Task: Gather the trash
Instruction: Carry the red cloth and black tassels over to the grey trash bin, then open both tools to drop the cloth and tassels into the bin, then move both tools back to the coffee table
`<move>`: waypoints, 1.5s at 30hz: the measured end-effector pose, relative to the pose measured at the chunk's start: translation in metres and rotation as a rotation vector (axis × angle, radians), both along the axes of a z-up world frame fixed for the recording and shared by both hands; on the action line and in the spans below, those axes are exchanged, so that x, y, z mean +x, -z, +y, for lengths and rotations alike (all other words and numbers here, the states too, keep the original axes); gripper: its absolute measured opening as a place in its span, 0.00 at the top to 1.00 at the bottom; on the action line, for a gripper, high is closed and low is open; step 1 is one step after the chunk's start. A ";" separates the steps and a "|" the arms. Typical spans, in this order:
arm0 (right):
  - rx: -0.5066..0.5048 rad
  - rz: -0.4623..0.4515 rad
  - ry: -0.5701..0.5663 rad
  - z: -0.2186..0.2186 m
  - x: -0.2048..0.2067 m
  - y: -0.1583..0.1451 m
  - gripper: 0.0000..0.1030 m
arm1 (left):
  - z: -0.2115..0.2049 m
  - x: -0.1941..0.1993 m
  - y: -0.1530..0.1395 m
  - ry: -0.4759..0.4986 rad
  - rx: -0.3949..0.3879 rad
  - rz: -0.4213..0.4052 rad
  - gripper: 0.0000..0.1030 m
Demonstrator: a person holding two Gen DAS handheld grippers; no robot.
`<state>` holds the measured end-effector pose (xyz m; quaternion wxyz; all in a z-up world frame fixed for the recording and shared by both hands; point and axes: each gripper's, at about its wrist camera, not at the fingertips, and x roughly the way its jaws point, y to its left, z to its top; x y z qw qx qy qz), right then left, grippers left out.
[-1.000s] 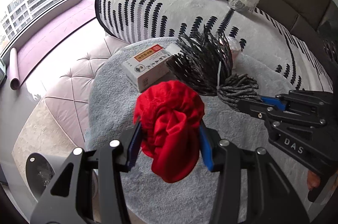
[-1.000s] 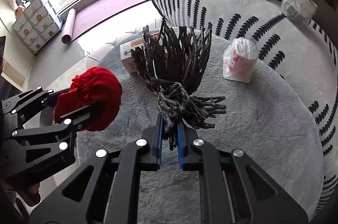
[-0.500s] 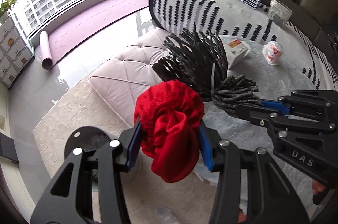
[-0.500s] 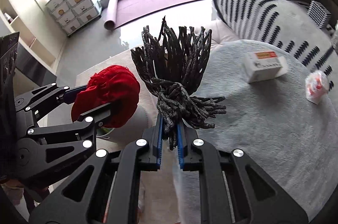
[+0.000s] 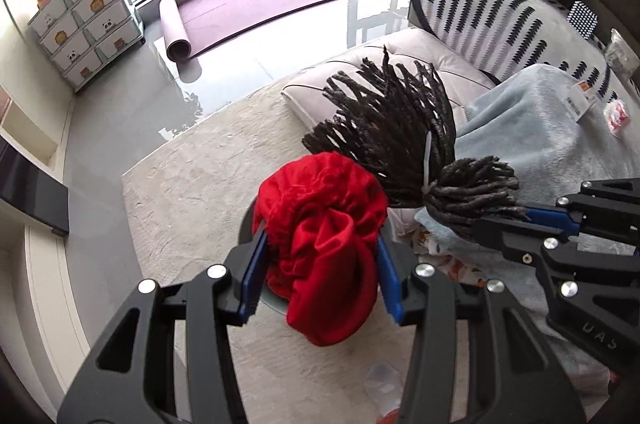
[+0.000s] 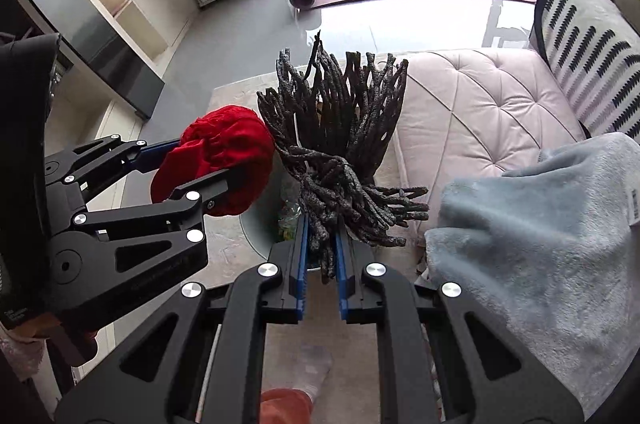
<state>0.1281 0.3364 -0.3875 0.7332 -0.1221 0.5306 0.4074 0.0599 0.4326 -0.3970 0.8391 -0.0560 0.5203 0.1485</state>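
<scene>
Left gripper (image 5: 320,276) pinches a red cloth (image 5: 326,248); the right gripper (image 6: 320,264) is clamped on a dark cord bundle (image 6: 340,152). Both loads hang above a bin (image 6: 260,224) on the rug, mostly hidden beneath them. Just beyond lie a grey blanket (image 6: 540,224) and pink cushion (image 6: 480,112). Released off-centre, the splayed cords would likely catch the bin's rim and spill.

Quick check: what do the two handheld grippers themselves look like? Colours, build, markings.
The left gripper and the right gripper match: matte black angular linkage frames with cut-out openings, round silver screw heads at the joints, and blue ribbed pads lining the jaws. Embossed lettering shows on the right gripper's body. No cables visible.
</scene>
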 end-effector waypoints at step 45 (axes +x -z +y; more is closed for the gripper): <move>-0.081 -0.116 0.713 -0.300 0.129 -0.057 0.53 | -0.269 0.205 -0.044 0.663 0.012 -0.078 0.35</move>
